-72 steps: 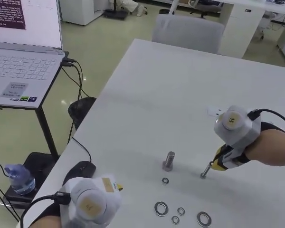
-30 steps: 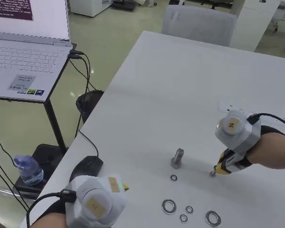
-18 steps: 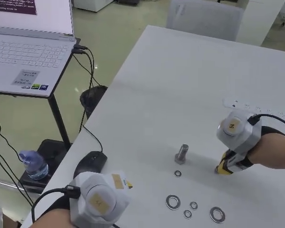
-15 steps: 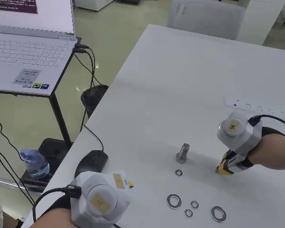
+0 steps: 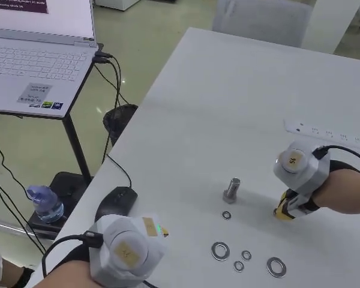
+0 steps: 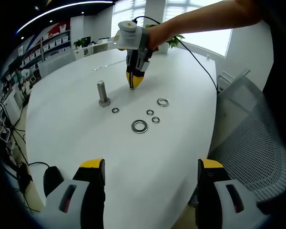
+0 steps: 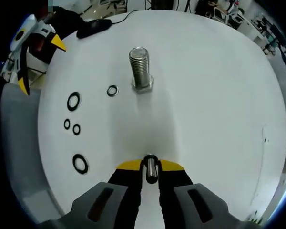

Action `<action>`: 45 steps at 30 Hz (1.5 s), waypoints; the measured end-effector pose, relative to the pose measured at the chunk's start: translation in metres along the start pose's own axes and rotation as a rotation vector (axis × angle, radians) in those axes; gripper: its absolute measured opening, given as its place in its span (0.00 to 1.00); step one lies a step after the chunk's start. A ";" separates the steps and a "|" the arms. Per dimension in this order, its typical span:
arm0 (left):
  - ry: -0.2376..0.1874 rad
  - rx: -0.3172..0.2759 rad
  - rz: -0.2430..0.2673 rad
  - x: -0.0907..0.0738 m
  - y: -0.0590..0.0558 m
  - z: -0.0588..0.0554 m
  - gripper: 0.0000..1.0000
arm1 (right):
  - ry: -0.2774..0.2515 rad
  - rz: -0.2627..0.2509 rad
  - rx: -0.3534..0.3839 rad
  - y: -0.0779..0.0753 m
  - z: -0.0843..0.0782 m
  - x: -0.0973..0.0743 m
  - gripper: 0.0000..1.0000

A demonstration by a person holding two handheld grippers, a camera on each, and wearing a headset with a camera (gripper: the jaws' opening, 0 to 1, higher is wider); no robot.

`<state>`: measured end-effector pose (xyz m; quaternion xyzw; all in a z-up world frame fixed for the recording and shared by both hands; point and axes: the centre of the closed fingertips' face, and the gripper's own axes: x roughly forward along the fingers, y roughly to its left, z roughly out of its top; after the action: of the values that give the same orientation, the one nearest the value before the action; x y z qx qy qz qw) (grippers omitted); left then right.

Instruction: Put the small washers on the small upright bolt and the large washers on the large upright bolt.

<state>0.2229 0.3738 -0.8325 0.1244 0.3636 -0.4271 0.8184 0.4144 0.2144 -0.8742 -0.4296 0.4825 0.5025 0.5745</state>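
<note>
My right gripper [image 5: 282, 211] was closed on the small bolt [image 7: 151, 170], with the two jaws pressed against its shank from both sides. I held it pointing down at the table [image 5: 228, 108], to the right of the large bolt [image 5: 231, 188] and a little apart from it. I judged that this bolt had to stand on its head before any washer could go on it, and that some space between the two bolts would leave room to work. Whether its head already sat flat on the table I could not tell, because the yellow tips hid the lower end.

The large bolt stood upright on its hexagonal head, thread up, with no washer on it. One single small washer [image 7: 113, 90] lay just beside its base. The others lay nearer to me, flat on the table: a first large washer [image 7: 73, 101], a pair of small washers [image 7: 66, 124] close together, and a second large washer [image 7: 80, 163] at the far end of this group.

My left gripper [image 6: 151, 164] had its jaws spread wide and carried nothing. It hung low at the near edge of the table, facing the washers. I think this place was good for it: away from the right hand's work, but ready to reach for the first washer once both bolts were standing.
</note>
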 end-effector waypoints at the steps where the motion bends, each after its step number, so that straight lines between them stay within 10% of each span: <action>1: 0.002 0.003 -0.001 0.000 0.000 0.000 0.79 | 0.001 0.000 -0.002 0.000 0.000 0.000 0.13; 27: -0.022 0.007 0.006 -0.004 0.001 0.009 0.79 | -0.019 -0.003 -0.007 -0.003 0.002 -0.010 0.29; 45: -0.025 0.031 0.008 -0.006 0.001 0.016 0.79 | -0.082 -0.009 -0.091 0.005 0.037 -0.039 0.30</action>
<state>0.2299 0.3699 -0.8171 0.1330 0.3462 -0.4311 0.8226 0.4127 0.2450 -0.8301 -0.4366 0.4334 0.5385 0.5759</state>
